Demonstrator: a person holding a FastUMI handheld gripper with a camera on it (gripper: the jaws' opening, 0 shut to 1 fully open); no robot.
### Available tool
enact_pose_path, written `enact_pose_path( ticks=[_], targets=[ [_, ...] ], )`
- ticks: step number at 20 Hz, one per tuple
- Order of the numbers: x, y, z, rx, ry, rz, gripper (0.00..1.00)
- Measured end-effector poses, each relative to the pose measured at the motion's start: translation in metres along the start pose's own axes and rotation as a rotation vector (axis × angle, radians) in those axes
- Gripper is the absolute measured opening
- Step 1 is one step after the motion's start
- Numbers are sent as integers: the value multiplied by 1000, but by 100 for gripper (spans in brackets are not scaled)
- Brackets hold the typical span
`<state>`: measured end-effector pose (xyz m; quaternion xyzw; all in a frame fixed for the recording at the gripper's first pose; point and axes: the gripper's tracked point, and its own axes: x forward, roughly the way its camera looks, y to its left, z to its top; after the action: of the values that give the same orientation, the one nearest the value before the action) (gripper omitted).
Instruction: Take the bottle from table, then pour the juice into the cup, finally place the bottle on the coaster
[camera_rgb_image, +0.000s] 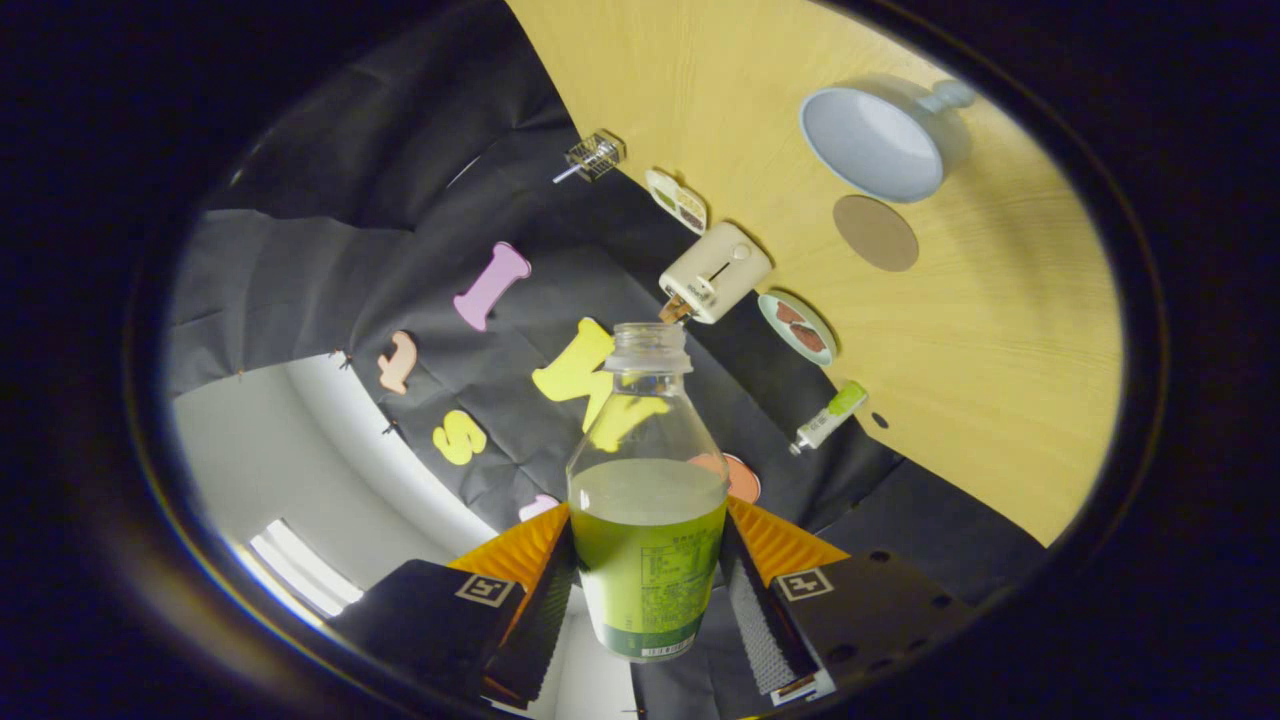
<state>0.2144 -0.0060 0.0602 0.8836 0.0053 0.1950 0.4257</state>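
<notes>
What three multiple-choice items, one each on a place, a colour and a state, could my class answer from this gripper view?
1. Where is the coaster?
A. beside the cup
B. under the bottle
C. inside the cup

2. What colour is the juice?
A. red
B. green
C. blue

3. How is the bottle?
A. capped, standing on the table
B. lying flat
C. uncapped, held in the gripper

Key: 1 A, the coaster lies bare next to the cup; 2 B, green liquid fills the lower part; 3 C, its mouth is open and both fingers press its sides.

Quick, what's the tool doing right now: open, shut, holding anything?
Tool: shut on the bottle, both fingers pressing its lower sides; the bottle is uncapped, part full of green juice, and lifted clear of the table.
</notes>
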Motion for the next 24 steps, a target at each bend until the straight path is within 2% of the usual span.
enact_pose_path(
  ticks=[3,5,9,12,13,16,20,24],
  targets=[
    [5,-11,-5,-151,1,-68,79],
    [9,-32,-3,-364,2,-186,79],
    [20,-63,-3,-739,48,-367,80],
    [26,-92,15,-1042,57,-526,80],
    [28,-97,20,-1136,59,-554,80],
    [38,-116,27,-1351,104,-582,81],
    [50,-129,39,-1584,122,-575,81],
    [57,-123,53,-1868,95,-610,81]
  ],
)
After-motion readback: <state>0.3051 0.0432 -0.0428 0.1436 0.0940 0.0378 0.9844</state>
